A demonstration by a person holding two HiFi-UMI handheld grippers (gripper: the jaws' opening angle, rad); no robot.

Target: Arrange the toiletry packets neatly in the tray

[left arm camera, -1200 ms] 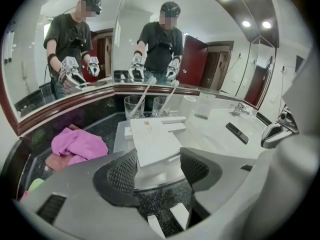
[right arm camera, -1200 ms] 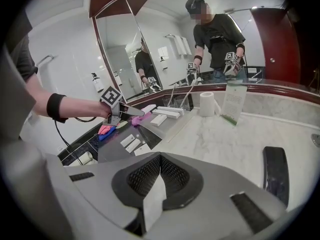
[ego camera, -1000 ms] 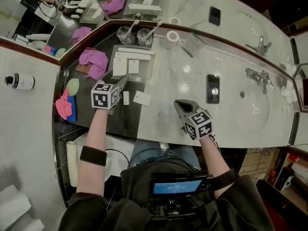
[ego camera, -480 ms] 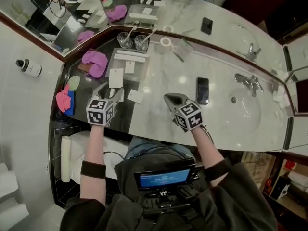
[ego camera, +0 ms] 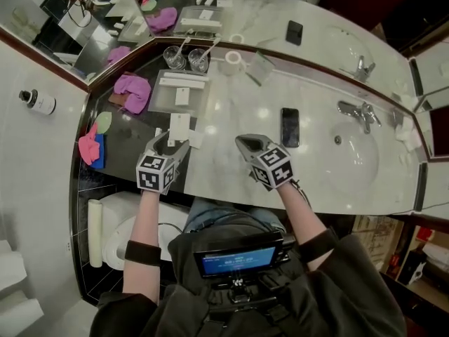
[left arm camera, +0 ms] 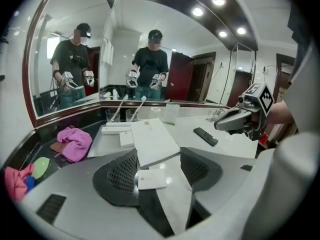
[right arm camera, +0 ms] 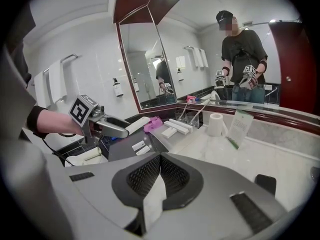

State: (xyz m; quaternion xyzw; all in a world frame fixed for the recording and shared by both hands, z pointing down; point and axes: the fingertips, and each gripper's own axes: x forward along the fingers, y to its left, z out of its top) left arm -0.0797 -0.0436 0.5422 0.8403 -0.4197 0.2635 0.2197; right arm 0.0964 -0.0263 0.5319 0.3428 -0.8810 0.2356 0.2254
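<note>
**Item:** toiletry packets w/ tray, on tabletop (ego camera: 238, 107) below mirror.

**Tray** (ego camera: 163, 100) (left arm camera: 106, 145): back-left part of tabletop, close to mirror edge. Holds 2 pcs.
- Long packet (ego camera: 184, 83) (left arm camera: 116, 129): along tray's back rim, long axis parallel to that rim.
- Small square packet (ego camera: 182, 96) (left arm camera: 126, 138): just in front of it, approx. mid-tray.
- Rest of tray bare.

**Left tool** (ego camera: 170, 144) (left arm camera: 157, 156): clamped across the width of a flat white packet (ego camera: 179, 126) (left arm camera: 152, 140). Packet looks held clear of tabletop, between tray's front rim and tabletop's near edge. Its long axis runs in line w/ the tool. Far end points at tray & mirror, i.e. crosswise to the long packet.

**Right tool** (ego camera: 245, 144) (right arm camera: 159, 176): closed, nothing in it. Over the marble nr near edge, well apart from tray.

**Loose on tabletop:**
- Narrow packet (left arm camera: 151, 179): under left tool.
- Square packet (ego camera: 196, 139): just beside, on the right tool's side.

**Status (est.):** approx. half done: 2 in tray, 1 in hand, 2 out. Left to do: seat the flat packet, bring in both loose pcs, square everything up.
</note>
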